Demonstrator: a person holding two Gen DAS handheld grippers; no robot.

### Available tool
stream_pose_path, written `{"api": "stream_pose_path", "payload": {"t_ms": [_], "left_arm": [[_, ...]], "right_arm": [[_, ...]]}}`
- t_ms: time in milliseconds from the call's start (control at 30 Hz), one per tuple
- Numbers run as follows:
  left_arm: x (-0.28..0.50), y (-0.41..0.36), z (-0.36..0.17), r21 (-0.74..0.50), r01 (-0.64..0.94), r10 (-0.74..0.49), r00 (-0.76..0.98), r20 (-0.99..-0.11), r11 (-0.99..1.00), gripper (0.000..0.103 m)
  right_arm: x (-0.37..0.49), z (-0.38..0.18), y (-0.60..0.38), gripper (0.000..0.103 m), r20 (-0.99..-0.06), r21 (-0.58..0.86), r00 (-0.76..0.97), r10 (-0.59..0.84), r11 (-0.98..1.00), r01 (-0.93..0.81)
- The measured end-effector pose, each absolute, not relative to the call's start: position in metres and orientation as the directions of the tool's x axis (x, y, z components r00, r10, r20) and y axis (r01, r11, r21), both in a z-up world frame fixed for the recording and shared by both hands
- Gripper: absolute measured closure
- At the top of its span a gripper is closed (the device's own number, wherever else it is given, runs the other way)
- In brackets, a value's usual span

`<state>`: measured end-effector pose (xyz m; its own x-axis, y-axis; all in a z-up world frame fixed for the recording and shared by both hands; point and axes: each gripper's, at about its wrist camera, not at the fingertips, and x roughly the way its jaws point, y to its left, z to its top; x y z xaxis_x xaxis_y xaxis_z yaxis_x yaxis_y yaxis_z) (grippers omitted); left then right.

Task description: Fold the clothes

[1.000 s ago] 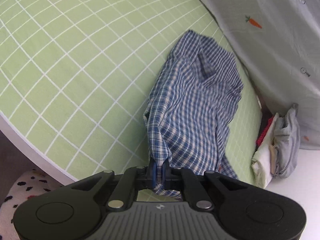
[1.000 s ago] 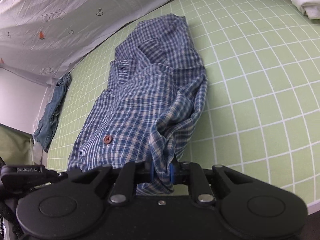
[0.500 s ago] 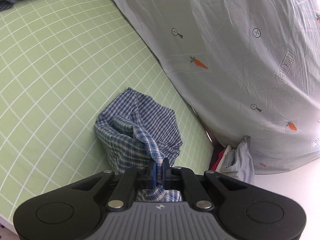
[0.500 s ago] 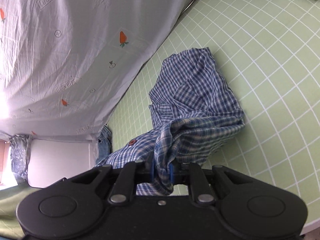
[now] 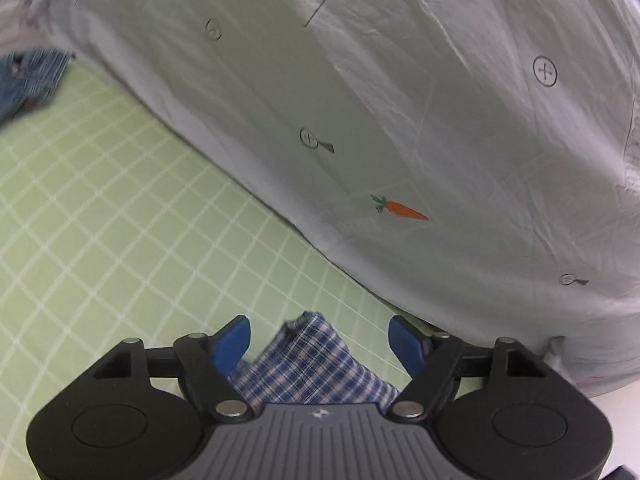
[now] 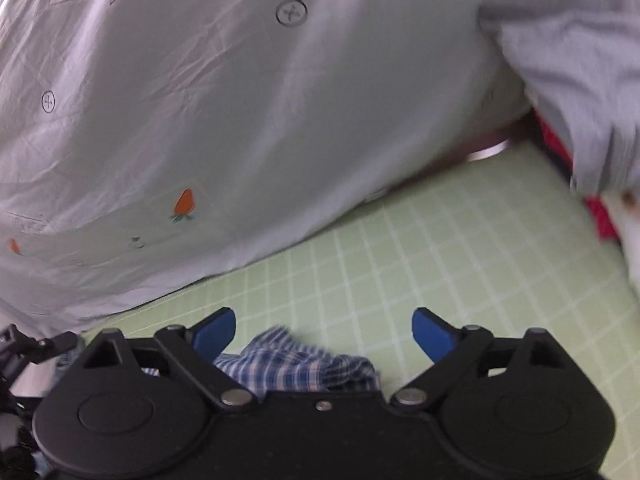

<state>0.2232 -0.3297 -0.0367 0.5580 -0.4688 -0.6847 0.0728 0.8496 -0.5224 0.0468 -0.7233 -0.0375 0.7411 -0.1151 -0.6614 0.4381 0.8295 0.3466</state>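
The blue-and-white checked shirt point(image 5: 316, 364) lies on the green grid sheet point(image 5: 120, 216), and only its top edge shows just below my left gripper point(image 5: 322, 340). That gripper is open, blue pads spread wide, with the cloth loose between and beneath them. In the right wrist view the same shirt point(image 6: 292, 364) peeks out under my right gripper point(image 6: 324, 332), which is open too and grips nothing. Most of the shirt is hidden behind both gripper bodies.
A pale grey sheet with carrot prints point(image 5: 400, 120) hangs along the far side of the bed. Blue denim point(image 5: 28, 80) lies at the far left. A pile of red, white and grey clothes point(image 6: 592, 160) sits at the right edge of the bed.
Both grippers have opened and released the checked shirt, which has dropped to the sheet. Both cameras have tilted up toward the hanging grey sheet.
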Motion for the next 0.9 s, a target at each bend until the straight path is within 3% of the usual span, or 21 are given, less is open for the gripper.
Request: {"api": "stream_pose_path", "payload": {"t_ms": [133, 300, 467, 700, 900], "left_arm": [[0.232, -0.338, -0.078, -0.416, 0.132, -0.424, 0.493, -0.760, 0.900, 0.020], [0.227, -0.325, -0.131, -0.401, 0.059, -0.392, 0.376, -0.839, 0.914, 0.018], [0.230, -0.327, -0.140, -0.431, 0.075, -0.426, 0.375, -0.824, 0.899, 0.018], [0.257, -0.357, -0.144, -0.454, 0.187, -0.490, 0.374, -0.787, 0.871, 0.016], [0.279, -0.373, -0.159, -0.525, 0.188, -0.556, 0.361, -0.749, 0.830, 0.013]], "right_arm": [[0.062, -0.072, -0.722, 0.006, -0.692, 0.298, 0.714, -0.105, 0.860, 0.415], [0.055, -0.131, -0.726, 0.006, -0.793, 0.397, 0.610, 0.003, 0.762, 0.512], [0.040, -0.149, -0.731, 0.006, -0.773, 0.511, 0.631, 0.066, 0.654, 0.558], [0.055, -0.146, -0.732, 0.005, -0.763, 0.487, 0.645, 0.036, 0.689, 0.537], [0.067, -0.149, -0.737, 0.005, -0.748, 0.497, 0.663, 0.031, 0.689, 0.528]]}}
